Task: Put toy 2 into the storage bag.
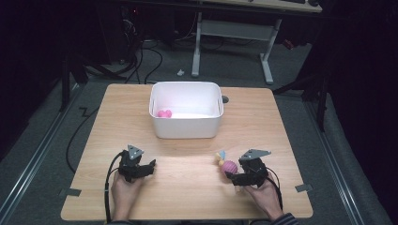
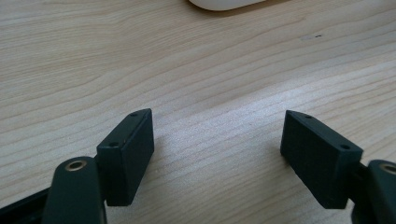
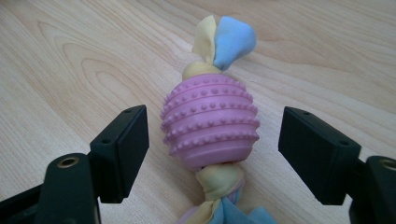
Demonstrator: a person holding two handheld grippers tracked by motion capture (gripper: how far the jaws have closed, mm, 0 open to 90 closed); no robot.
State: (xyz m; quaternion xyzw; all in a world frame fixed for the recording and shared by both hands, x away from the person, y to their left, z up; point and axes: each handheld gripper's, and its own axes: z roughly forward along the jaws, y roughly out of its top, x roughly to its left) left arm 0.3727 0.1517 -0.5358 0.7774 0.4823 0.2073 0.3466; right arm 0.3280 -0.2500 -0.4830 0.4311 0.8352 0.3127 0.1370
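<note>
A pink ribbed rubber ball threaded on a knotted yellow and blue cloth rope (image 3: 210,123) lies on the wooden table (image 1: 187,192), near its front right (image 1: 228,166). My right gripper (image 3: 214,135) is open, one jaw on each side of the ball, and neither pad touches it. In the high view a hand holds that gripper (image 1: 233,170) low over the toy. My left gripper (image 2: 217,135) is open with only bare wood between its jaws, and it rests at the front left (image 1: 149,165).
A white plastic bin (image 1: 185,127) stands at the back middle of the table with a small pink thing (image 1: 164,113) inside; its rim shows at the top of the left gripper view (image 2: 224,3). Desk legs and cables lie on the floor beyond.
</note>
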